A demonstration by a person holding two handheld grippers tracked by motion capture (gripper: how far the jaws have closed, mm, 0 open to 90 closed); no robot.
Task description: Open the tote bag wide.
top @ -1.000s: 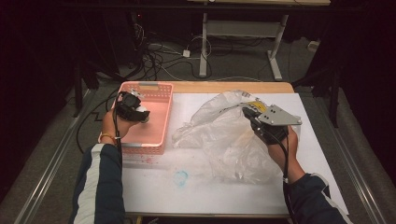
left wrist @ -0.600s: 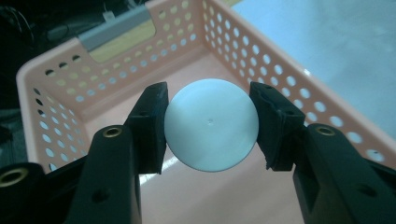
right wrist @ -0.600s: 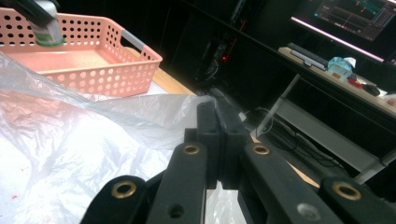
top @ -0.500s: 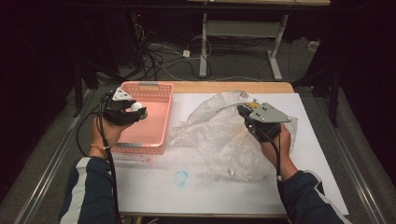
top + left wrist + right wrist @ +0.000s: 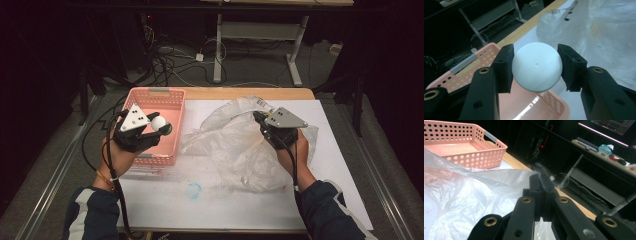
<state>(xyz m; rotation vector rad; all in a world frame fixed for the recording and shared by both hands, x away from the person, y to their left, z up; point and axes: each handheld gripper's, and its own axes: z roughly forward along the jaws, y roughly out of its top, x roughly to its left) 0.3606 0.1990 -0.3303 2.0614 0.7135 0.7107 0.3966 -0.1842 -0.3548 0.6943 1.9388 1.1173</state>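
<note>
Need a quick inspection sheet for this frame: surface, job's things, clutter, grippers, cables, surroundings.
Surface: white table top with a wooden far edge; faint blue smudge near the front.
Job's things: white ball held above the pink perforated basket; crumpled clear plastic bag spread over the table's middle and right.
Clutter: nothing seen.
Grippers: left gripper shut on the white ball, pads on both sides; right gripper shut, pinching the plastic bag's edge.
Cables: one black cable trails from the left gripper along the forearm; loose cables lie on the floor behind the table.
Surroundings: dark room, grey metal table frame behind.
</note>
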